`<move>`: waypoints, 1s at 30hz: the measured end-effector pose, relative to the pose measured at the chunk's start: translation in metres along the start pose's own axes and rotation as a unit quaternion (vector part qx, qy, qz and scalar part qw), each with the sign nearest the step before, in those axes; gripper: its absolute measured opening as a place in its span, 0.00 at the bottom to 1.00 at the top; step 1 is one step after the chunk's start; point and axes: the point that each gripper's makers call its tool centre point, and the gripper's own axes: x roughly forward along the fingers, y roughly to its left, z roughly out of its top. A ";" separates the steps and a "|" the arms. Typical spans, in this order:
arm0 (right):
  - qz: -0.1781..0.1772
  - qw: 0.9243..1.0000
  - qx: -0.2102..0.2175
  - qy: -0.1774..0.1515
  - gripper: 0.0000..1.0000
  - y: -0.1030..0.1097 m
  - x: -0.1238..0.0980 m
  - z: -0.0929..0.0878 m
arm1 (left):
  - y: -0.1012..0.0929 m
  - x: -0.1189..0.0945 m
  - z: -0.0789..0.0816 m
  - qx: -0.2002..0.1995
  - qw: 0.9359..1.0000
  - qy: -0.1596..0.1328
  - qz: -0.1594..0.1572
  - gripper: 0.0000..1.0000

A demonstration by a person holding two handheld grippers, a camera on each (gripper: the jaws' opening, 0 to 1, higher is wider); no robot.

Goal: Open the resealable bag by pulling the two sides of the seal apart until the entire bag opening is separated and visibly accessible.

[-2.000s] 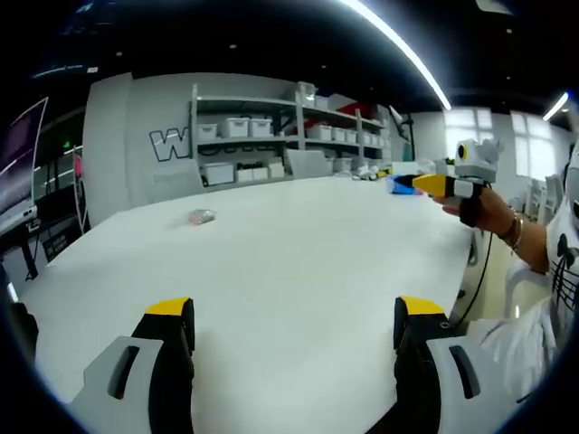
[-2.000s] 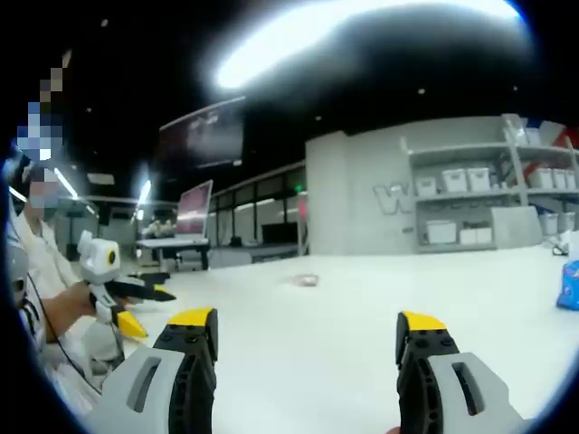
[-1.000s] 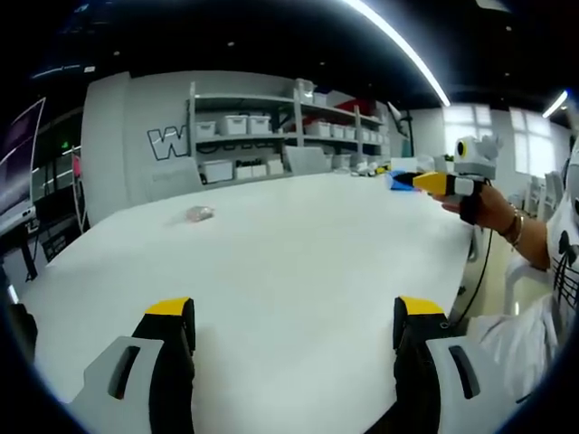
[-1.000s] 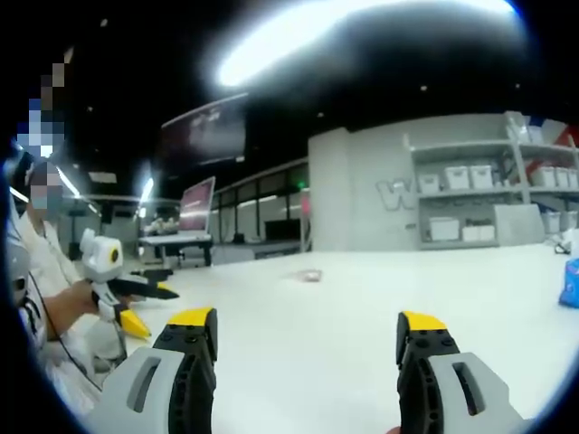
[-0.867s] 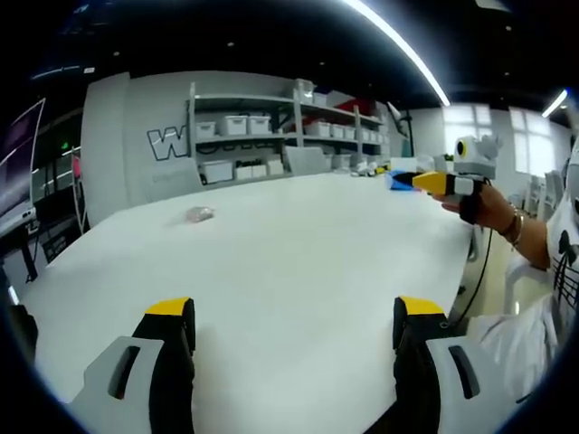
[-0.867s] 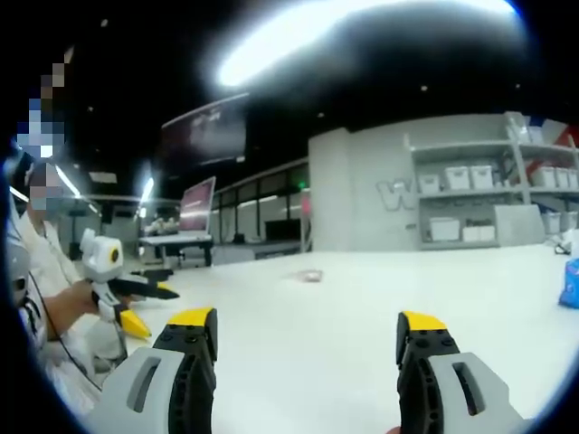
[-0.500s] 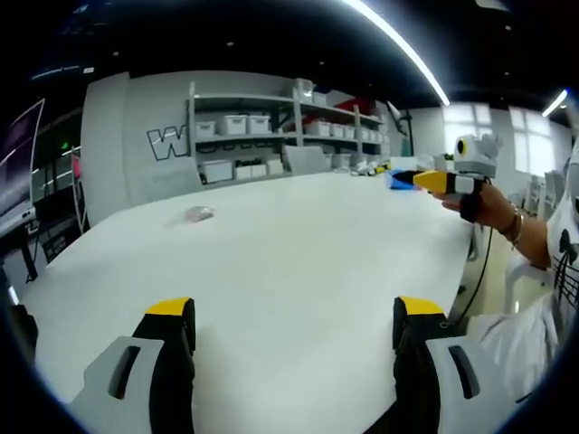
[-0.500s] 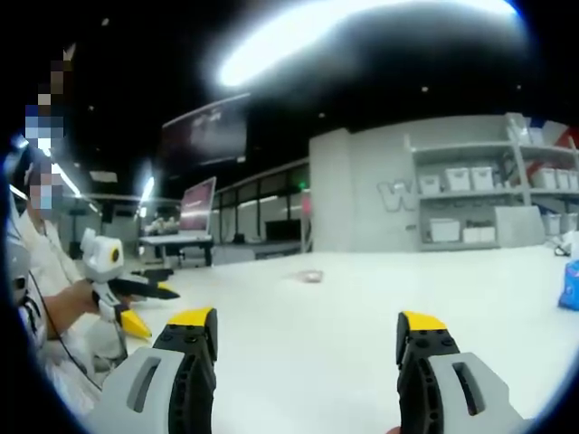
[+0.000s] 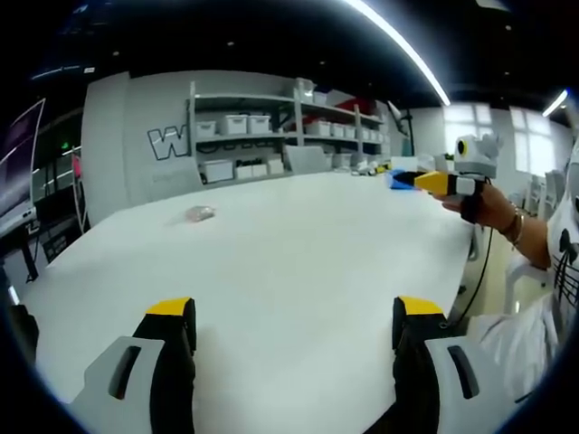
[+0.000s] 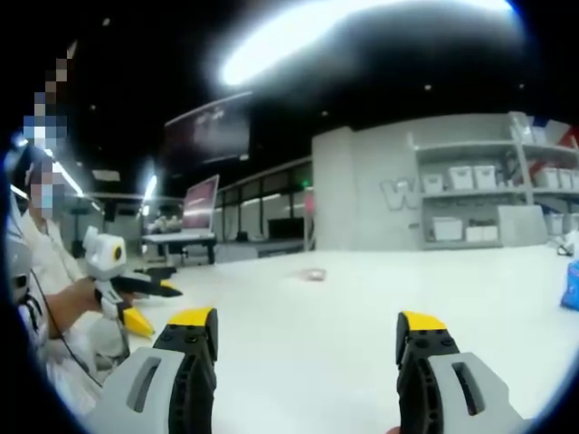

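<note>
Two grippers, left gripper [image 9: 288, 316] and right gripper [image 10: 306, 333], are hovering over the white tabletop [image 9: 289, 253], jaws spread apart, gripping nothing. A small resealable bag [image 9: 200, 213] is lying near the tabletop's far edge.

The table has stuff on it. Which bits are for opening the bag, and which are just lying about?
For the job:
small clear bag
left gripper, open
right gripper, open

Just lying about:
blue packet
shelves of white bins
white table

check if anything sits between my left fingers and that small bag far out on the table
Nothing visible does. The small bag lies alone far across the white table, with bare tabletop from the open left gripper to it.
</note>
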 end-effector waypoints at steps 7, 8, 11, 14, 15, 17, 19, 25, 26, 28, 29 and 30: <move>0.003 1.000 0.001 -0.001 0.81 0.002 0.000 0.000 | 0.000 0.000 0.000 0.001 1.000 0.001 0.000 0.88; 0.002 1.000 0.001 0.000 0.81 0.001 0.000 0.000 | 0.000 0.000 0.000 0.001 1.000 0.002 0.000 0.88; 0.002 1.000 0.002 0.000 0.81 0.001 0.000 0.000 | 0.004 -0.001 -0.001 0.000 1.000 0.002 0.005 0.88; 0.002 1.000 0.003 0.001 0.81 0.001 0.001 0.000 | 0.008 -0.001 -0.002 -0.004 1.000 0.002 0.009 0.88; 0.002 1.000 0.003 0.001 0.81 0.001 0.001 0.000 | 0.009 -0.001 -0.002 -0.005 1.000 0.002 0.010 0.88; 0.003 1.000 0.004 0.002 0.81 0.001 0.001 -0.001 | 0.010 -0.002 -0.002 -0.005 1.000 0.002 0.011 0.88; 0.003 1.000 0.005 0.002 0.80 0.001 0.001 -0.001 | 0.011 -0.002 -0.001 -0.005 1.000 0.000 0.012 0.88; 0.004 1.000 0.007 0.003 0.80 0.002 0.002 -0.002 | 0.013 -0.003 0.001 -0.006 1.000 -0.003 0.014 0.88; 0.004 1.000 0.006 0.004 0.80 0.002 0.002 -0.002 | 0.013 -0.003 0.001 -0.006 1.000 -0.003 0.014 0.88; 0.005 1.000 0.005 0.005 0.80 0.002 0.002 -0.003 | 0.013 -0.003 0.001 -0.006 1.000 -0.003 0.015 0.87; 0.005 1.000 0.004 0.006 0.80 0.003 0.002 -0.003 | 0.014 -0.003 0.001 -0.006 1.000 -0.003 0.015 0.87; 0.006 1.000 0.004 0.006 0.80 0.003 0.002 -0.003 | 0.014 -0.003 0.001 -0.006 1.000 -0.003 0.015 0.87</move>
